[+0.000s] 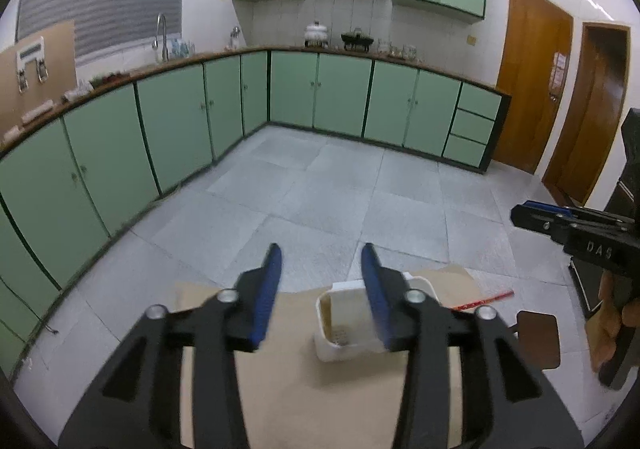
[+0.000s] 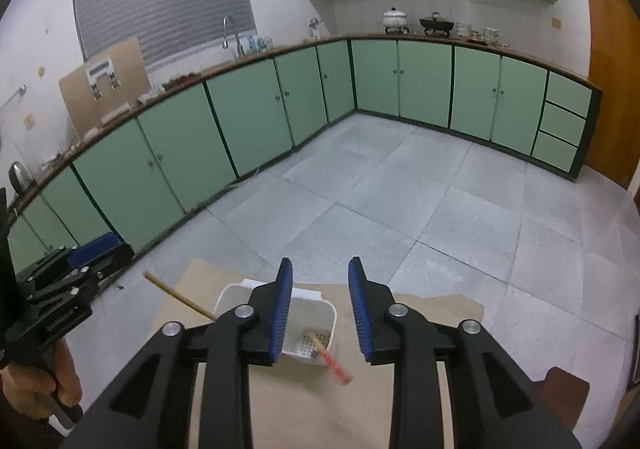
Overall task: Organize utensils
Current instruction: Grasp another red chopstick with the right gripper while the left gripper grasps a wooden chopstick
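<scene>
Kitchen with pale green cupboards (image 1: 168, 117) along two walls, grey floor tiles (image 1: 320, 189), wooden doors (image 1: 532, 77) at the right. In the foreground, a tan table (image 2: 304, 409) covered in cardboard-coloured sheet. Near its far edge, a white bin (image 2: 320, 303), rectangular, open-topped, with a perforated patch in its floor. In the right wrist view, a chopstick (image 2: 176, 295) with a bamboo-coloured upper end sticking out over the bin's left rim, slanting up to the left; beyond the bin's near right corner, a red-patterned end (image 2: 338, 367) lying on the table, whether of the same stick cannot be told, the middle being hidden behind a finger. In the left wrist view, bin (image 1: 332, 325) interior mostly bare, a tan reflection on its left wall; a red chopstick (image 1: 486, 299) visible on the table to the right of it. A brown square piece (image 1: 538, 339) at the table's right edge. Left gripper (image 1: 322, 255) above the table's near side, blue pads parted, nothing between them. Right gripper (image 2: 320, 269) likewise parted and empty, fingers framing the bin from above without touching it. Each gripper seen from the other's camera at the frame edge, held by a hand (image 2: 40, 389) on a black handle.
</scene>
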A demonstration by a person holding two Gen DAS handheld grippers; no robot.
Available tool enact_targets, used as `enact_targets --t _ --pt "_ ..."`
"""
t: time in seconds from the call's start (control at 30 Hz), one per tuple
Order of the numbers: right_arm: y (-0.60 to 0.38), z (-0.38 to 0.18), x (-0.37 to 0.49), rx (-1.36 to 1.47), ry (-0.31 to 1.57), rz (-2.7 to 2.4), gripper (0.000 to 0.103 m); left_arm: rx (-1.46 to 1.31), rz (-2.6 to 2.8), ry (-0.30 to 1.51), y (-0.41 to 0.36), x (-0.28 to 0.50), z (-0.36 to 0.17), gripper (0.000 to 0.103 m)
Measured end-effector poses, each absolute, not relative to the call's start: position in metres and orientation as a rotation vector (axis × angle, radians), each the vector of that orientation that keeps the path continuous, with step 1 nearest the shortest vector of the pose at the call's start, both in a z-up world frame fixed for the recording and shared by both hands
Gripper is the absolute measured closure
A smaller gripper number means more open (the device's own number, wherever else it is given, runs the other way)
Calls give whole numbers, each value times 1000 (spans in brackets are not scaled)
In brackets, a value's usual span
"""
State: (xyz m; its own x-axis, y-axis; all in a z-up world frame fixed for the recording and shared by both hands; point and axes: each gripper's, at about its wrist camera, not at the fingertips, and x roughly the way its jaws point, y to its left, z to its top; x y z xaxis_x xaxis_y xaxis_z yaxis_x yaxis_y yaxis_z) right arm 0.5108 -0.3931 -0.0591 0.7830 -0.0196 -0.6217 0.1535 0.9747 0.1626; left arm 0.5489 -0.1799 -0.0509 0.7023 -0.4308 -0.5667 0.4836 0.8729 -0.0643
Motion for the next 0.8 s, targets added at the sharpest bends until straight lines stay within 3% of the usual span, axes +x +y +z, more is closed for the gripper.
enact_targets --t 0.07,0.2,0.3,0.53,0.8 --pt "-395 -52 489 206 638 -86 74 103 -518 572 -169 529 -42 56" --pt "-382 -52 413 156 541 -81 67 122 -516 481 -131 458 -43 29" --pt "-363 -75 341 143 489 -73 64 109 -506 442 -100 395 -65 17" --pt "-290 -192 198 138 500 -112 59 82 -469 465 -48 267 -144 11" --pt "-229 -313 148 158 670 -92 61 65 -479 522 -41 190 -226 9"
